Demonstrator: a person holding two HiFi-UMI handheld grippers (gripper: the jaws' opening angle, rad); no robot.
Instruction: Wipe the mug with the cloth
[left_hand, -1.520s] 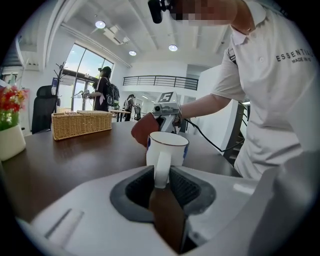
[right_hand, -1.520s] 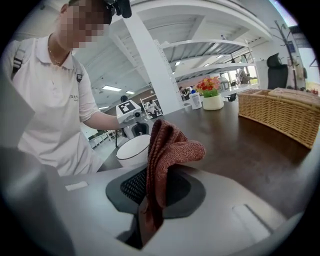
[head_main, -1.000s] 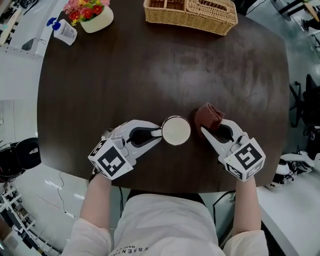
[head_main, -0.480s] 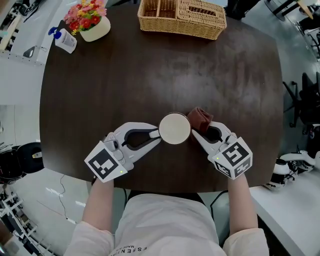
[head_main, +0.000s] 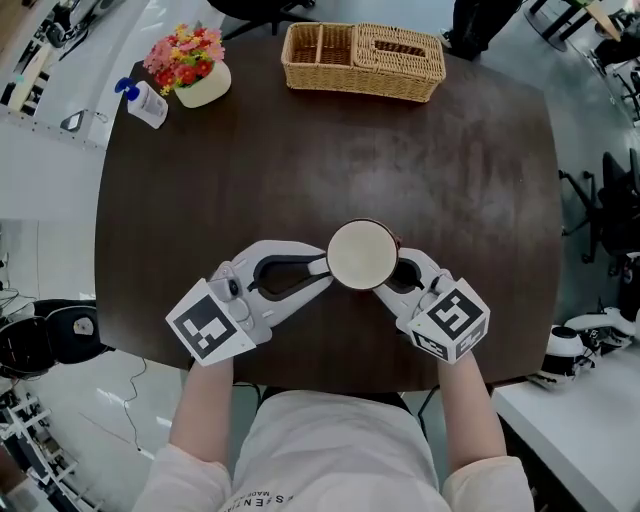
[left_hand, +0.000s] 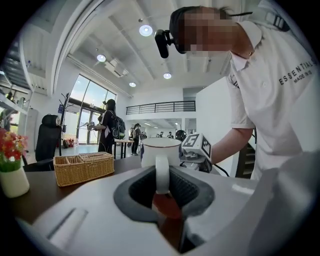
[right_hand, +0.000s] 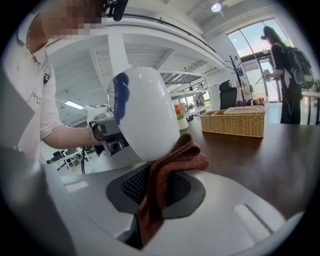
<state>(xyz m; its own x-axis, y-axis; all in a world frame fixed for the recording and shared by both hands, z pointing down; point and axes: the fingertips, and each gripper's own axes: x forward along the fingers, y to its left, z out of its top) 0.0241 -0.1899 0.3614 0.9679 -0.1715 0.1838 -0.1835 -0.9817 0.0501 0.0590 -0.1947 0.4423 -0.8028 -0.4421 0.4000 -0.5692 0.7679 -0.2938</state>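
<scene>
**A:** First entry?

**B:** Mug (head_main: 362, 254). White, with a blue mark on one side (seen only in the right gripper view). It is placed over the near middle of the table (head_main: 300, 150), between the two grippers, with its mouth turned up towards the head camera. Whether its base touches the table cannot be told.

**A:** Handle?

**B:** Handle (left_hand: 161, 172). White, turned to the person's left. It is clamped between the jaws of the left gripper (head_main: 318, 272), and the mug is held by it.

**A:** Second entry?

**B:** Cloth (right_hand: 172, 165). Rust-brown, knitted, bunched in folds. It is pinched between the jaws of the right gripper (head_main: 392, 280), and its upper fold is pressed against the lower right side of the mug. In the head view it is almost wholly hidden by the mug.

**A:** Surroundings?

**B:** The table is dark brown with rounded corners. A basket (head_main: 362, 60) of woven wicker, divided into compartments, is set at the far edge, well apart from the mug. Flowers (head_main: 183, 48), red and pink, are held in a pale pot (head_main: 203, 88) at the far left corner. A bottle (head_main: 145, 100), white with a blue top, is laid just beside the pot. A white shirt is worn by the person (head_main: 330, 450).
</scene>
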